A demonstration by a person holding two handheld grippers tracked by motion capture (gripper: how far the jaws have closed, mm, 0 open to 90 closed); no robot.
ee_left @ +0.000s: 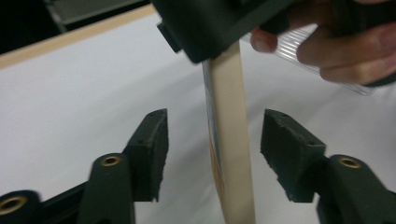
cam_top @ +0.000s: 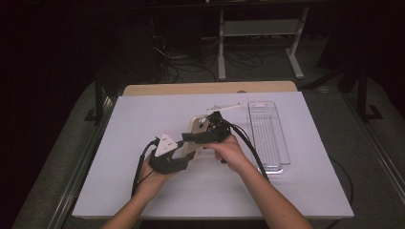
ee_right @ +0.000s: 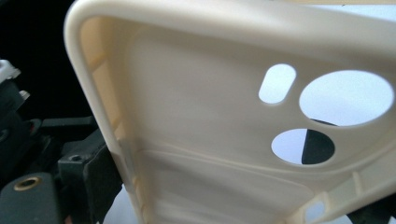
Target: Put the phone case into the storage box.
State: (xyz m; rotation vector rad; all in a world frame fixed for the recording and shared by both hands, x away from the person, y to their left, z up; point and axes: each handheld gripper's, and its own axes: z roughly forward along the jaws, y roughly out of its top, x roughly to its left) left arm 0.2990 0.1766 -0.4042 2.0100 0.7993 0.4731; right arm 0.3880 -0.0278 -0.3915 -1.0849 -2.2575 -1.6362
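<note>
Cream phone case point(cam_top: 196, 133) up off the white table point(cam_top: 143, 191), near its middle, edge-on between the left gripper point(cam_top: 190, 141) pads in the left gripper view, camera cutouts plain in the right gripper view. Left jaws parted, a clear gap on each side of the case edge, pads point(ee_left: 149, 149) not pressing; right gripper point(cam_top: 214, 128) clamped on the upper part of the case, a black jaw at its left rim. Beyond, toward the right edge, a clear plastic tray point(cam_top: 279, 157), and a thin white strip point(cam_top: 223, 107) just left of its far end.
</note>
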